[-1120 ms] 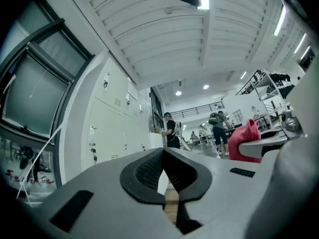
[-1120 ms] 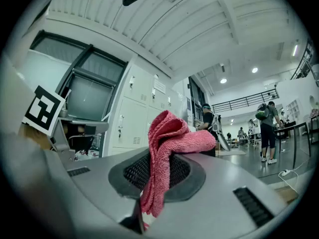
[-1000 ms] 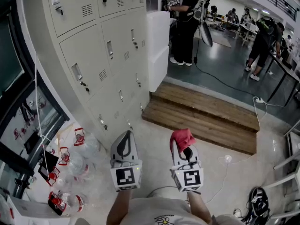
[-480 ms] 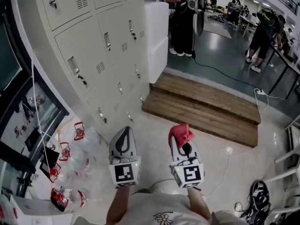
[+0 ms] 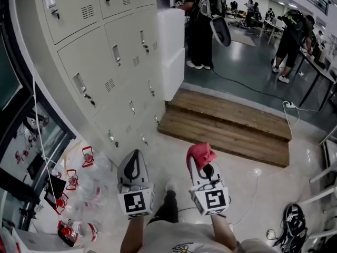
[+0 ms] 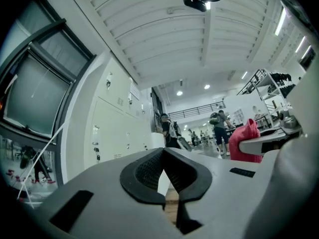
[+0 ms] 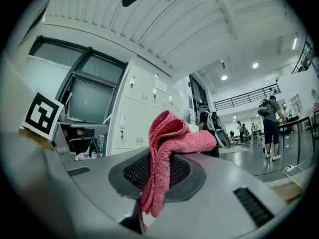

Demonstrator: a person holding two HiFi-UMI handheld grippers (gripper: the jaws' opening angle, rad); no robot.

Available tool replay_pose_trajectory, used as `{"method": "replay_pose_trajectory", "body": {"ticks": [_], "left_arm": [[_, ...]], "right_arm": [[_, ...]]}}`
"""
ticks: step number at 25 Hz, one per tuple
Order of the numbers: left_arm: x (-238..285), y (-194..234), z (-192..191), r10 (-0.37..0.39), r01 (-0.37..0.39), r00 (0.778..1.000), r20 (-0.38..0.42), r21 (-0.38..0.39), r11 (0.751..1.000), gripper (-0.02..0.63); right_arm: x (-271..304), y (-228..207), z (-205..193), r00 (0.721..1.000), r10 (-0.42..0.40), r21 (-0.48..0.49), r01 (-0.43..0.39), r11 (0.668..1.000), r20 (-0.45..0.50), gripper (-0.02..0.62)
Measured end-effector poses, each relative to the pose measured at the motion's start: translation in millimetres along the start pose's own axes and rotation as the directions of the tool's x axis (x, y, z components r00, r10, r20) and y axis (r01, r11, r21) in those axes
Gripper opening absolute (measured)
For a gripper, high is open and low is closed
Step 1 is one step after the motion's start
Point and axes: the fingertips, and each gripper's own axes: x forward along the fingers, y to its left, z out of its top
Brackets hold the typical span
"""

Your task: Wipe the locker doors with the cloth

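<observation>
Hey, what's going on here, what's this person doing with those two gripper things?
A person stands on the floor a little way from a bank of lockers, holding a gripper in each hand. The right gripper has its jaws shut on a red cloth. The left gripper has its jaws together with nothing between them. Neither gripper touches a locker door, so the wiping has not begun. Water bottles lie on the floor to the left.

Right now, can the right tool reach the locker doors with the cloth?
Probably not yet: the right tool grips the cloth, but the locker doors stand ahead and to its left, clearly apart. The floor between looks free.
</observation>
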Motion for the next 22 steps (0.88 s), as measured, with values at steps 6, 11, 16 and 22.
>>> {"method": "replay_pose_trajectory", "body": {"ticks": [6, 11, 16, 22], "left_arm": [[29.3, 4.6, -2.9, -0.014, 0.015, 0.999, 0.028, -0.023, 1.000, 0.017], [69.1, 11.8, -9.0, -0.009, 0.011, 0.999, 0.044, -0.046, 0.999, 0.017], [115.5, 15.3, -17.1, -0.026, 0.027, 0.999, 0.031, -0.033, 0.999, 0.017], [182.3, 32.9, -25.2, -0.008, 0.009, 1.000, 0.027, -0.040, 0.999, 0.017]], "right_arm": [[22.2, -11.1, 4.0, 1.000, -0.021, -0.007, 0.021, 1.000, -0.014, 0.026], [50.2, -27.7, 6.0, 0.999, -0.043, -0.013, 0.043, 0.999, -0.012, 0.026], [91.9, -44.0, -2.7, 0.998, -0.046, 0.022, 0.048, 0.999, -0.053, 0.026], [170.8, -60.7, -3.7, 0.999, 0.007, 0.028, -0.005, 1.000, -0.049, 0.026]]}}
